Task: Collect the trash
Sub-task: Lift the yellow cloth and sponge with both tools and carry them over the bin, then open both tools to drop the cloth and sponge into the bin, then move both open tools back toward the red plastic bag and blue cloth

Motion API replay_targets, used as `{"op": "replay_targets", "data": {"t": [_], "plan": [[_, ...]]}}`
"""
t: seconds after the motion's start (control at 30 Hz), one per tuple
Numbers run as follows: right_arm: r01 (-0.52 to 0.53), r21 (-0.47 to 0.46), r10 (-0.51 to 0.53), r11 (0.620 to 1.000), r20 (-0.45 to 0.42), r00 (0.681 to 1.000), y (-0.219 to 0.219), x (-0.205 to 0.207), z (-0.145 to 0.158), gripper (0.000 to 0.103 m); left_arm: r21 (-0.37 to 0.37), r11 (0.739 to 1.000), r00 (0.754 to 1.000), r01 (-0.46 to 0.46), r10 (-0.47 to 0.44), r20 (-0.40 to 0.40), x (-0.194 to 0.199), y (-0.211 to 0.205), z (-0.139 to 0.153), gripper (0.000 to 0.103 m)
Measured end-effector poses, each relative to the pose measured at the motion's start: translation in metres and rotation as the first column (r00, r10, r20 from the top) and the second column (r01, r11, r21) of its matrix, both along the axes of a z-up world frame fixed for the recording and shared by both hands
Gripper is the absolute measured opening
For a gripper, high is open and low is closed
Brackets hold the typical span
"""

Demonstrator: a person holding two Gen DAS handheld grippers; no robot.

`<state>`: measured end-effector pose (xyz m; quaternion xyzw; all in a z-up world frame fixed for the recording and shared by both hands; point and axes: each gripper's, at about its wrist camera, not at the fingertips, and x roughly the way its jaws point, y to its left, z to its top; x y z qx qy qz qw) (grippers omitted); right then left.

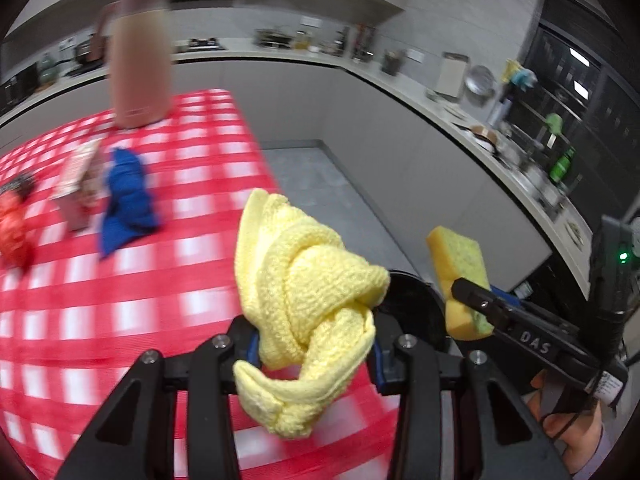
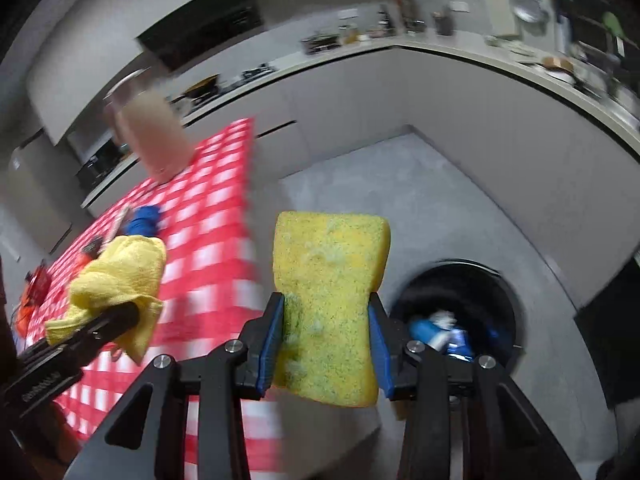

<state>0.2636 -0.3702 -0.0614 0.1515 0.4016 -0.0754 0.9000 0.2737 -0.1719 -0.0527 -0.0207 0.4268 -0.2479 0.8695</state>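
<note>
My left gripper [image 1: 314, 350] is shut on a crumpled yellow knitted cloth [image 1: 304, 280], held above the right edge of the red-checked table [image 1: 120, 300]. To its right, my right gripper [image 2: 326, 338] is shut on a yellow-green sponge [image 2: 330, 280], also seen past the table edge in the left wrist view as sponge [image 1: 460, 264]. A round black bin [image 2: 460, 304] stands on the floor below and to the right of the sponge, with blue and white rubbish inside. The left gripper and its cloth [image 2: 120, 276] show at the left of the right wrist view.
On the table stand a tall beige jug [image 1: 140, 56], a crumpled blue cloth [image 1: 126, 196], a small carton [image 1: 78, 184] and red rubbish [image 1: 14, 228]. Grey floor [image 2: 400, 184] lies between the table and a cluttered L-shaped counter [image 1: 460, 116].
</note>
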Motion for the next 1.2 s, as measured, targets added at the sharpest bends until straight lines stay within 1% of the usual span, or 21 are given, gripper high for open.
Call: {"op": "replay_targets", "data": {"t": [0.13, 0.27, 0.4, 0.53, 0.57, 0.6, 0.67, 0.7, 0.73, 0.77, 0.83, 0.87, 0.93, 1.03, 1.13, 1.2], "plan": [[0.066, 0.001, -0.066, 0.998, -0.041, 0.997, -0.052, -0.016, -0.014, 0.042, -0.008, 0.998, 0.998, 0.063, -0.063, -0.026, 0.000, -0.046, -0.008, 0.043], [0.088, 0.002, -0.087, 0.996, -0.086, 0.992, -0.091, -0.021, -0.033, 0.042, -0.010, 0.994, 0.991, 0.113, -0.113, -0.071, 0.001, -0.091, -0.025, 0.043], [0.074, 0.011, -0.072, 0.997, -0.135, 0.988, -0.128, -0.017, -0.060, 0.042, 0.006, 0.995, 0.987, 0.102, -0.100, -0.125, 0.002, -0.122, -0.052, 0.043], [0.027, 0.017, -0.024, 0.999, -0.178, 0.984, -0.149, -0.004, -0.085, 0.042, 0.039, 0.997, 0.986, 0.071, -0.064, -0.156, 0.000, -0.143, -0.077, 0.044], [0.019, 0.022, -0.015, 1.000, -0.185, 0.983, -0.154, -0.001, -0.091, 0.044, 0.047, 0.997, 0.984, 0.064, -0.055, -0.167, 0.000, -0.147, -0.083, 0.046], [0.010, 0.030, -0.004, 1.000, -0.190, 0.982, -0.161, 0.001, -0.097, 0.048, 0.060, 0.997, 0.983, 0.056, -0.044, -0.180, 0.001, -0.152, -0.091, 0.046], [-0.016, 0.044, 0.025, 0.999, -0.205, 0.979, -0.170, 0.007, -0.108, 0.054, 0.078, 0.996, 0.982, 0.036, -0.020, -0.187, 0.002, -0.158, -0.102, 0.053], [-0.027, 0.040, 0.035, 0.999, -0.213, 0.976, -0.173, 0.010, -0.113, 0.061, 0.090, 0.995, 0.981, 0.030, -0.012, -0.195, 0.004, -0.161, -0.109, 0.055], [-0.039, 0.031, 0.045, 0.999, -0.224, 0.973, -0.176, 0.013, -0.119, 0.063, 0.101, 0.994, 0.979, 0.029, -0.008, -0.203, 0.004, -0.164, -0.115, 0.060], [-0.043, 0.028, 0.049, 0.999, -0.226, 0.973, -0.178, 0.013, -0.122, 0.064, 0.114, 0.993, 0.978, 0.023, 0.002, -0.210, 0.005, -0.167, -0.120, 0.067], [-0.051, 0.027, 0.056, 0.998, -0.219, 0.974, -0.184, 0.013, -0.126, 0.064, 0.138, 0.990, 0.978, 0.022, 0.007, -0.207, 0.007, -0.172, -0.129, 0.072], [-0.054, 0.027, 0.058, 0.998, -0.219, 0.974, -0.187, 0.015, -0.127, 0.064, 0.159, 0.987, 0.978, 0.020, 0.014, -0.209, 0.007, -0.174, -0.132, 0.072], [-0.029, 0.033, 0.035, 0.999, -0.204, 0.978, -0.193, 0.014, -0.126, 0.064, 0.155, 0.988, 0.978, 0.007, 0.026, -0.209, 0.007, -0.180, -0.128, 0.072], [-0.013, 0.030, 0.018, 0.999, -0.176, 0.984, -0.196, 0.008, -0.116, 0.064, 0.136, 0.991, 0.982, -0.018, 0.043, -0.185, 0.006, -0.176, -0.111, 0.072], [-0.002, 0.031, 0.007, 1.000, -0.160, 0.987, -0.194, 0.005, -0.101, 0.064, 0.118, 0.993, 0.985, -0.022, 0.042, -0.167, 0.002, -0.169, -0.090, 0.072], [0.006, 0.031, -0.002, 1.000, -0.141, 0.990, -0.190, 0.003, -0.089, 0.064, 0.101, 0.995, 0.989, -0.023, 0.038, -0.146, -0.003, -0.164, -0.071, 0.072]]}}
